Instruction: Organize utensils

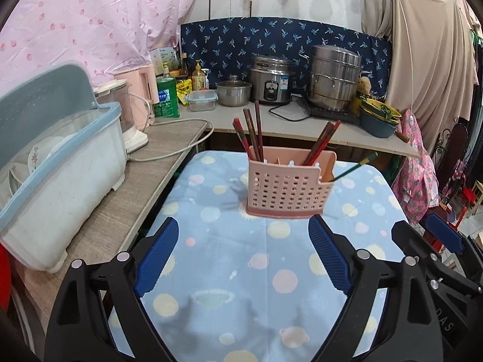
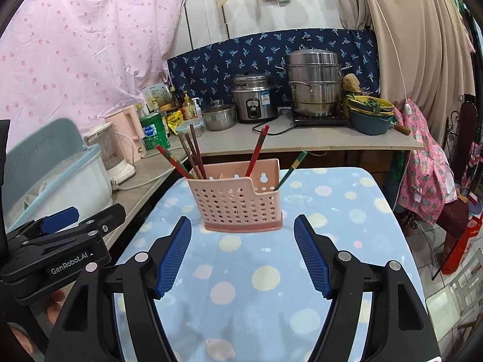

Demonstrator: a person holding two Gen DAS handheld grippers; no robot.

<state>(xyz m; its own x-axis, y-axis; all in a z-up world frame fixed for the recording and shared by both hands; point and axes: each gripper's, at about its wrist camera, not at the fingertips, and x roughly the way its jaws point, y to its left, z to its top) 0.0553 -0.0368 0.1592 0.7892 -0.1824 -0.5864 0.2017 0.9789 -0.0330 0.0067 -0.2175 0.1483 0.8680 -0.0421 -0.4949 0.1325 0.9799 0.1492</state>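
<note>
Blue dotted-cloth worktop (image 1: 229,271): pink perforated plastic utensil holder (image 1: 286,190) at centre, red-brown chopsticks (image 1: 253,134) already standing inside. Nothing loose near holder. Left gripper (image 1: 243,256), right gripper (image 2: 243,253) before holder, jaws spread, empty. Sorting looks finished.

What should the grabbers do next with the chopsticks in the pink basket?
Probably move the right gripper forward to the green chopstick, which leans alone at the right end of the pink basket. Both grippers' jaws are open and empty, and the other chopsticks stand bunched at the left.
</note>
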